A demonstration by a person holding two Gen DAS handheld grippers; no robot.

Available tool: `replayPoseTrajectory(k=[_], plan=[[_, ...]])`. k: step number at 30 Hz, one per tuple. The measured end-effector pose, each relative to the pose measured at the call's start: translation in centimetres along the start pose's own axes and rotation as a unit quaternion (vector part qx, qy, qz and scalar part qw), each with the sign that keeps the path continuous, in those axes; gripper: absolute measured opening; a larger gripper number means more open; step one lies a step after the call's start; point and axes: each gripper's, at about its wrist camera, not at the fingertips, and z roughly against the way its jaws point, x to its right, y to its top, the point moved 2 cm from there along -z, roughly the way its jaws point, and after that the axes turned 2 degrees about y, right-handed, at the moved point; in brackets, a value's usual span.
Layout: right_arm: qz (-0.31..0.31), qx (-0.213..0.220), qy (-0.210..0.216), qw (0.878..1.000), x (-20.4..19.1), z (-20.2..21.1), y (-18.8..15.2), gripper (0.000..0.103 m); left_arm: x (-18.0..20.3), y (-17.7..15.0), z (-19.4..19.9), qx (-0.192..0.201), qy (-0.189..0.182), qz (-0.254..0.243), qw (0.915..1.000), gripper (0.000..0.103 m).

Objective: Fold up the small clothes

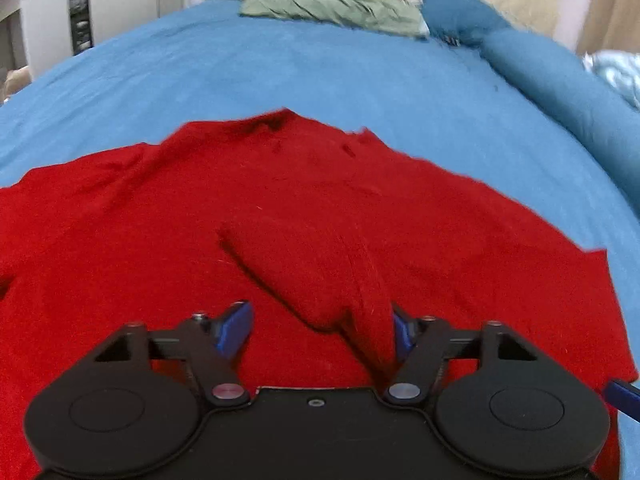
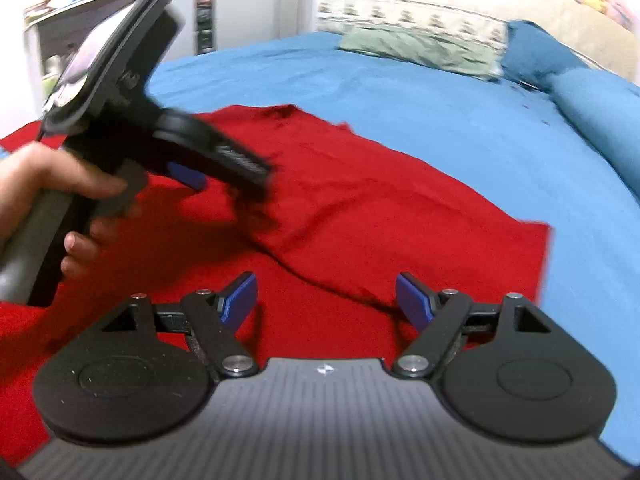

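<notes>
- Your red garment (image 1: 280, 208) lies spread on the blue bedsheet (image 1: 280, 68), collar end away from you, with one raised fold (image 1: 320, 276) of its own cloth humped up the middle.
- Your left tongs (image 1: 320, 324) stand partly open, astride the near end of that fold. The cloth leans on the right-hand blue pad (image 1: 402, 332), while the other pad stands clear of it, so nothing is pinched yet.
- Your right tongs (image 2: 326, 300) stand wide apart and empty, low over the garment's near right part, with a dark crease (image 2: 340, 284) running between the pads.
- Risk, as judged from here: close the left tongs now and you may catch only the top layer of the hump, which would drag the fold crooked rather than lift it clean.
- Risk: both views are smeared with motion. Coming down fast, a pad could dig into the bedsheet beneath and take it up with the garment.
- Risk: your left hand (image 2: 52, 196) and its tool sit close over the cloth in the right wrist view. Crossing paths could knock the two tools together or rumple the flat part.
- Risk: the garment's right edge (image 2: 546, 256) lies well off from either pair of tongs, so a one-sided pull may skew the whole piece toward the green cushion (image 1: 336, 10) end of the bed.
</notes>
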Motion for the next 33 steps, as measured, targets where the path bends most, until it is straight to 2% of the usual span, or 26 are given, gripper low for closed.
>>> replayPoseTrajectory(k=[6, 11, 12, 13, 14, 15, 17, 20, 23, 25, 27, 33], plan=[[-0.096, -0.002, -0.051, 0.994, 4.1, 1.8, -1.9, 0.097, -3.5, -0.8, 1.8, 0.019, -0.011, 0.057, 0.9981, 0.064], [-0.155, -0.025, -0.072, 0.985, 6.3, 0.8, -2.6, 0.097, -3.4, -0.8, 1.7, 0.023, -0.038, 0.076, 0.9961, 0.064], [-0.158, -0.025, -0.073, 0.984, 6.4, 0.8, -2.5, 0.097, -3.4, -0.8, 1.8, 0.024, -0.043, 0.081, 0.9956, 0.061], [-0.160, -0.026, -0.075, 0.984, 6.5, 0.7, -2.7, 0.097, -3.4, -0.7, 1.8, 0.024, -0.046, 0.084, 0.9951, 0.053], [-0.160, -0.029, -0.077, 0.984, 6.6, 0.6, -2.9, 0.097, -3.4, -0.6, 1.6, 0.022, -0.049, 0.086, 0.9948, 0.021], [-0.159, -0.031, -0.079, 0.984, 6.4, 0.3, -2.8, 0.097, -3.4, -0.4, 1.4, 0.020, -0.052, 0.090, 0.9944, 0.004], [-0.155, -0.028, -0.084, 0.984, 6.4, 0.2, -2.8, 0.099, -3.6, 0.3, 1.9, 0.037, -0.067, 0.101, 0.9919, 0.004], [-0.144, -0.027, -0.094, 0.985, 6.2, -1.2, -1.8, 0.099, -4.2, 2.7, 4.9, 0.109, -0.062, 0.094, 0.9877, 0.004], [-0.130, -0.026, -0.110, 0.985, 6.3, -3.1, -0.3, 0.099, -5.7, 5.0, 8.5, 0.190, -0.028, 0.083, 0.9779, 0.004], [-0.123, -0.035, -0.116, 0.985, 6.3, -4.6, 0.6, 0.099, -7.2, 5.9, 9.8, 0.225, 0.007, 0.078, 0.9713, 0.004], [-0.119, -0.044, -0.120, 0.985, 6.3, -5.7, 1.2, 0.099, -8.6, 6.1, 10.1, 0.238, 0.029, 0.080, 0.9676, 0.004], [-0.084, -0.055, -0.125, 0.987, 6.4, -6.9, 2.6, 0.099, -10.5, 4.5, 8.8, 0.224, 0.063, 0.072, 0.9698, 0.004]])
